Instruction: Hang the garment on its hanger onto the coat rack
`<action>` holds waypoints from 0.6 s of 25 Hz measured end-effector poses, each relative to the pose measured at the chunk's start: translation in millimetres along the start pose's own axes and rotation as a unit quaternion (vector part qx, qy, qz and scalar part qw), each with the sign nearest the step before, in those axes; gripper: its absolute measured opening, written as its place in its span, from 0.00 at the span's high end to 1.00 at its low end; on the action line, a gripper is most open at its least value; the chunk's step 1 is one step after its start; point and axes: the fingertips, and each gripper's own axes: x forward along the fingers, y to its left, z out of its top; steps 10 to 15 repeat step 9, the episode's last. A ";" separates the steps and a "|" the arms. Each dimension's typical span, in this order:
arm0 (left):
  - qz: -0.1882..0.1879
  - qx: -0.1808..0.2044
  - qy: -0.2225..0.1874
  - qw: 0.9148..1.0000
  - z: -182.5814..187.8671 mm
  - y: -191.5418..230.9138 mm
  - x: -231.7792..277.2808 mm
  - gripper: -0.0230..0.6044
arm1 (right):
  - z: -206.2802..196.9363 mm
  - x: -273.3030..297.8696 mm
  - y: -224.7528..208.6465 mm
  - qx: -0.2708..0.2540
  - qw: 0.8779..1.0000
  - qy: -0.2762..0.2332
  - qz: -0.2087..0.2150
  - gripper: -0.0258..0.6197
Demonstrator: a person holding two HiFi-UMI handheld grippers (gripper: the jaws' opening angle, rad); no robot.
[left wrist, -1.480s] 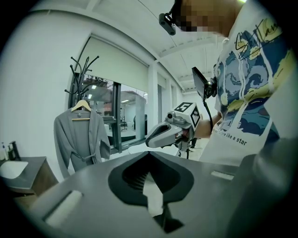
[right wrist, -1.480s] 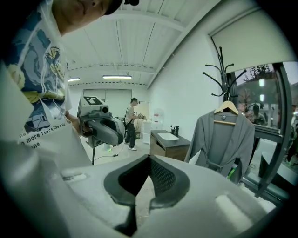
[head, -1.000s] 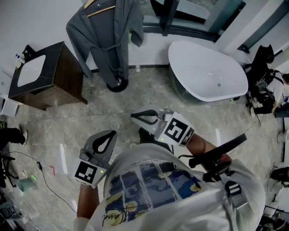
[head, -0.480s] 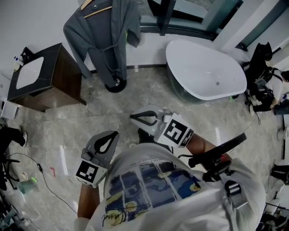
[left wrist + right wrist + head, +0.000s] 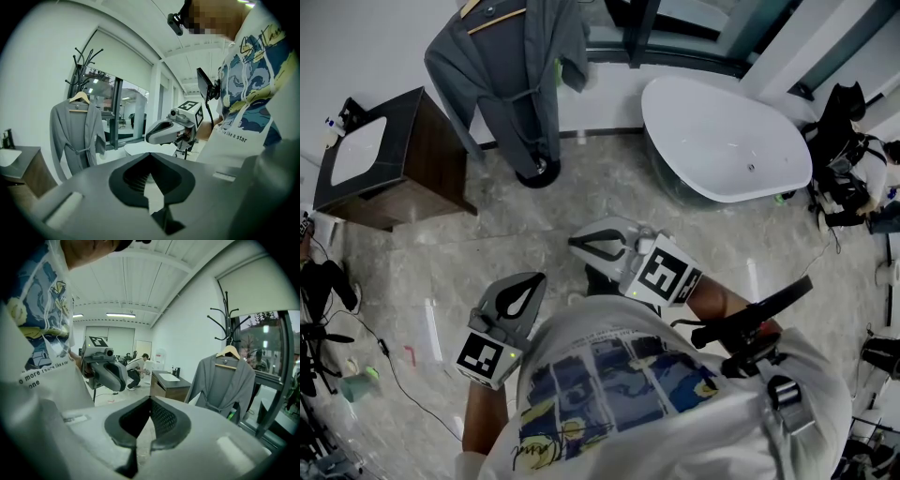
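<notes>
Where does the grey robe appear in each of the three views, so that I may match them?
Head view: robe at the top, left of the middle.
Left gripper view: robe on the left, at mid height.
Right gripper view: robe on the right, at mid height.
Shared landmark: the sink cabinet, left of the robe in every view.

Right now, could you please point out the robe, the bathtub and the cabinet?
robe (image 5: 520, 89): head view, on its belted waist.
bathtub (image 5: 722, 141): head view, on its white inner basin.
cabinet (image 5: 441, 155): head view, on its wooden side panel.
</notes>
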 end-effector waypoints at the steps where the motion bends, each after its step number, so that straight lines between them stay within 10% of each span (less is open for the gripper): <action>1: -0.001 0.000 0.001 1.000 -0.7 -0.2 1.6 0.96 | -0.8 -1.1 -0.4 -0.001 1.000 0.003 0.000 0.96; 15: -0.013 -0.008 0.007 1.000 -3.4 -5.1 27.2 0.96 | -20.2 -23.2 -10.6 0.006 0.999 0.032 -0.004 0.96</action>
